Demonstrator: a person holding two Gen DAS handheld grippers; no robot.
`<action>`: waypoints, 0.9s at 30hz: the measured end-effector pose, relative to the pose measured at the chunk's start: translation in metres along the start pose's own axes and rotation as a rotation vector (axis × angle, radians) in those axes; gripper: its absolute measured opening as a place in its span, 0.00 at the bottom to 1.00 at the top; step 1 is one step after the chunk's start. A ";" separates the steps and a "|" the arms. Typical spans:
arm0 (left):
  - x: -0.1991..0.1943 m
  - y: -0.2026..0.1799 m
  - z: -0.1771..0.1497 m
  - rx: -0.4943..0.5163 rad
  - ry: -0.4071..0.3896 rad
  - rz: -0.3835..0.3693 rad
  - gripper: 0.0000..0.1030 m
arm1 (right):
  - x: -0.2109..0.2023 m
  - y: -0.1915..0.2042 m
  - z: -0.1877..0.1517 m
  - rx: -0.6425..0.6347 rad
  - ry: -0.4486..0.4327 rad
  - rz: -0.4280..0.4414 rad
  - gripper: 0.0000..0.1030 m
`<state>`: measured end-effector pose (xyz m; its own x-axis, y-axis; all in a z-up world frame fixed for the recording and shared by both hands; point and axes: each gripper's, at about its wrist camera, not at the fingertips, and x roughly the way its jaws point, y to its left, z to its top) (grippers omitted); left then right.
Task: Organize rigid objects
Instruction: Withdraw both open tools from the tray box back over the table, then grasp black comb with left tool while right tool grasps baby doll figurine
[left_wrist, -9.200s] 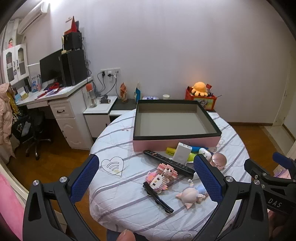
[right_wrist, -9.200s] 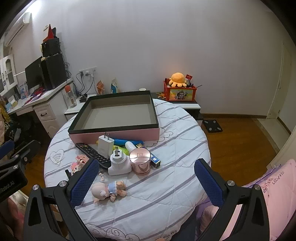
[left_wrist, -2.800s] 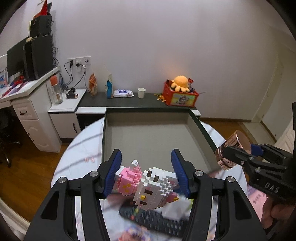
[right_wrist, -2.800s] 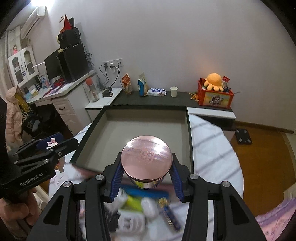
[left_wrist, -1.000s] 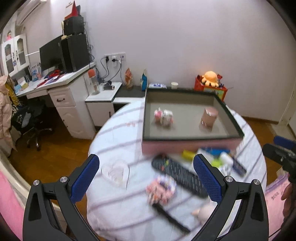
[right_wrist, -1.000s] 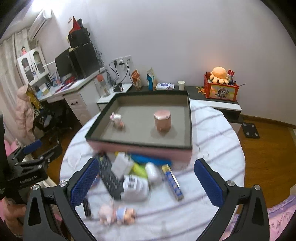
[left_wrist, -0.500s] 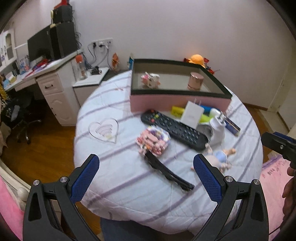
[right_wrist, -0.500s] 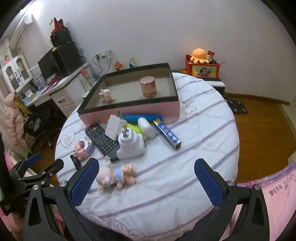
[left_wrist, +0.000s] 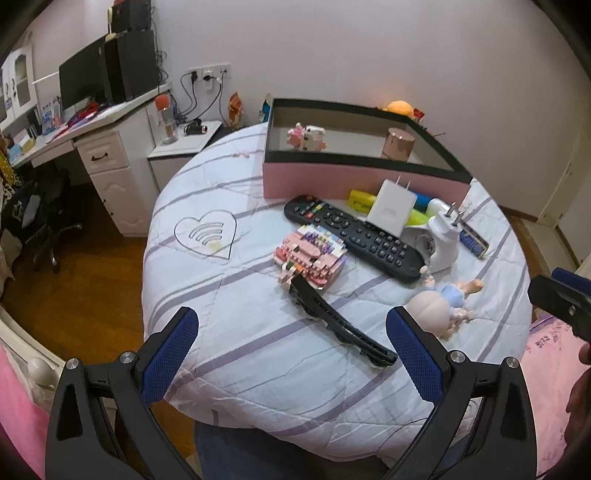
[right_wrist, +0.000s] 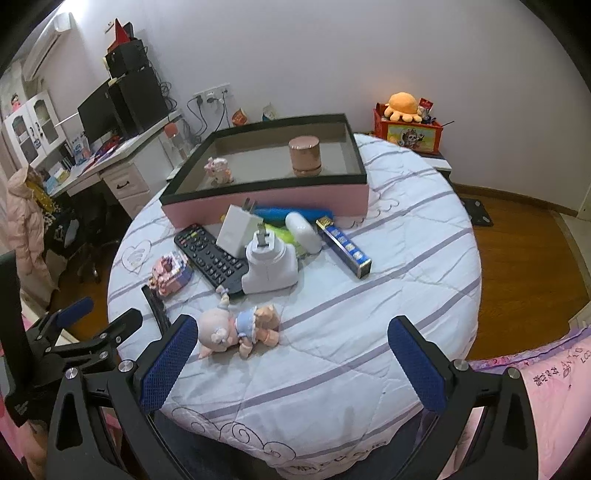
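Note:
A pink box with a black rim (left_wrist: 354, 181) (right_wrist: 266, 201) stands at the back of the round table and holds a pink-white block figure (left_wrist: 306, 137) (right_wrist: 218, 170) and a rose-gold jar (left_wrist: 398, 143) (right_wrist: 305, 155). In front of it lie a black remote (left_wrist: 351, 232) (right_wrist: 212, 258), a white charger (left_wrist: 391, 210) (right_wrist: 238, 227), a white plug adapter (left_wrist: 443, 240) (right_wrist: 269, 266), a pink block set (left_wrist: 310, 258) (right_wrist: 170, 275), a black hair clip (left_wrist: 340, 321) (right_wrist: 157, 306) and a doll (left_wrist: 439, 302) (right_wrist: 236, 328). My left gripper (left_wrist: 291, 354) is open above the hair clip. My right gripper (right_wrist: 290, 358) is open just right of the doll.
A blue striped tube (right_wrist: 345, 245), a white oval case (right_wrist: 303, 227) and yellow, green and blue items (left_wrist: 369, 201) lie by the box front. A white desk (left_wrist: 99, 147) with a monitor stands to the left. Wood floor (right_wrist: 517, 240) surrounds the table.
Both grippers have moved closer and lower over the table's near edge. The objects on the table have not moved.

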<state>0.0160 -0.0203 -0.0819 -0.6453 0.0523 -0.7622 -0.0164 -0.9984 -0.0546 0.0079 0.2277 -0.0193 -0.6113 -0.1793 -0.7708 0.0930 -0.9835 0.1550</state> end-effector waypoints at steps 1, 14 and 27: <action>0.003 0.000 -0.001 -0.002 0.007 0.001 1.00 | 0.003 0.000 -0.002 -0.001 0.009 0.004 1.00; 0.045 -0.004 -0.007 -0.024 0.086 0.002 1.00 | 0.026 0.003 -0.010 -0.007 0.065 0.031 1.00; 0.048 0.016 -0.007 -0.007 0.060 -0.006 0.69 | 0.058 0.020 -0.018 -0.029 0.123 0.065 1.00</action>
<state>-0.0097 -0.0337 -0.1240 -0.5982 0.0594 -0.7991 -0.0146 -0.9979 -0.0633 -0.0113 0.1971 -0.0716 -0.5022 -0.2419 -0.8302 0.1532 -0.9698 0.1899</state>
